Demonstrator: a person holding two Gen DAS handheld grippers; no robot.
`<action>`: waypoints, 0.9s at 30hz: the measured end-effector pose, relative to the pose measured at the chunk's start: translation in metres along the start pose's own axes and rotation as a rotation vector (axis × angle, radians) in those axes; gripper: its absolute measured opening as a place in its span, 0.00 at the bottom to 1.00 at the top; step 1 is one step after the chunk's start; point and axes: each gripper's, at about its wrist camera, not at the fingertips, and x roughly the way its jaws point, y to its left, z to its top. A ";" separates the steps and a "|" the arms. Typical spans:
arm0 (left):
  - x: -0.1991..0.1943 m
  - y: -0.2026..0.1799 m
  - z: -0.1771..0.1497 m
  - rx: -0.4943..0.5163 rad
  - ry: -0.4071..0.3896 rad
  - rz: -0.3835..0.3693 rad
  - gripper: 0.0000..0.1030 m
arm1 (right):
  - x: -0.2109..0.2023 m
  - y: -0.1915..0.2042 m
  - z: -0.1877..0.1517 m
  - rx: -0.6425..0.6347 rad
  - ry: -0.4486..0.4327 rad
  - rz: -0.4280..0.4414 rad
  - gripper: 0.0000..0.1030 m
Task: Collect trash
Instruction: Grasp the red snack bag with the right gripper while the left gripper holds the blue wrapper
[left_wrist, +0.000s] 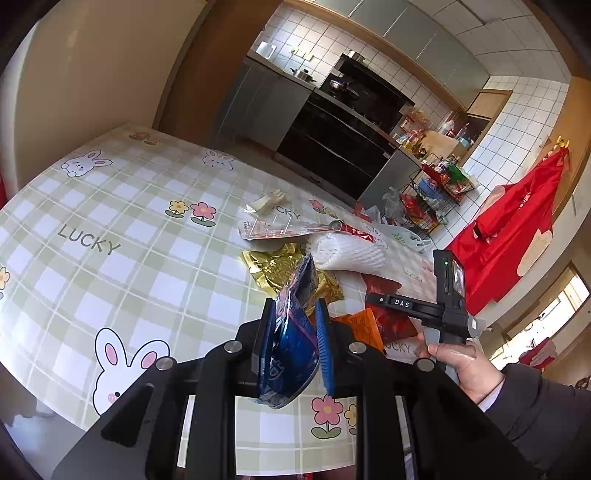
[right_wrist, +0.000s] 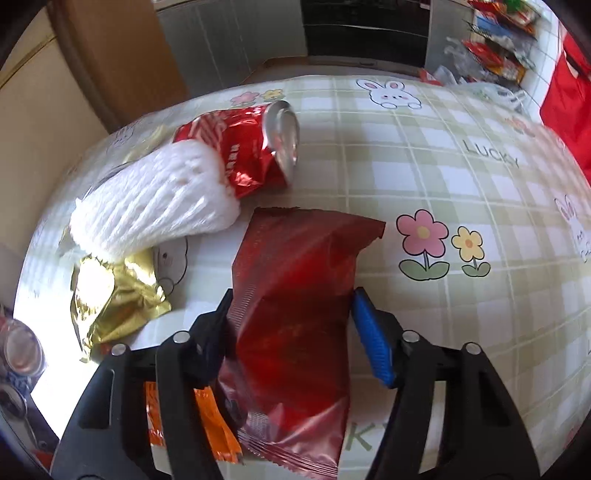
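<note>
Right up against the lens, the left gripper (left_wrist: 291, 332) pinches a crinkled blue foil wrapper (left_wrist: 291, 343) between its narrow-set blue ribbed pads, the packet poking up and hanging below them. Over in the right wrist view, the right gripper (right_wrist: 291, 314) straddles a glossy dark red wrapper (right_wrist: 295, 314) lying flat on the bench (right_wrist: 461, 192); its jaws sit about half open, and whether the pads actually press the foil is not clear. At ten o'clock of that wrapper lies a white foam net sleeve (right_wrist: 155, 210), soft and ribbed, touching a crushed red can (right_wrist: 251, 147) with a silver top. At nine o'clock sits crumpled gold foil (right_wrist: 114, 295). An orange packet (right_wrist: 214, 424) peeks out under the left finger. The checked cloth shows rabbits and flowers.
</note>
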 end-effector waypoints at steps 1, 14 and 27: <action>-0.001 -0.001 0.000 0.000 0.000 -0.004 0.21 | -0.004 0.001 -0.003 -0.010 -0.012 -0.011 0.57; -0.019 -0.008 -0.013 0.009 0.008 -0.027 0.21 | -0.089 0.008 -0.040 -0.112 -0.236 -0.106 0.56; -0.061 -0.025 -0.028 0.045 0.008 -0.036 0.21 | -0.213 0.023 -0.113 -0.120 -0.392 0.109 0.56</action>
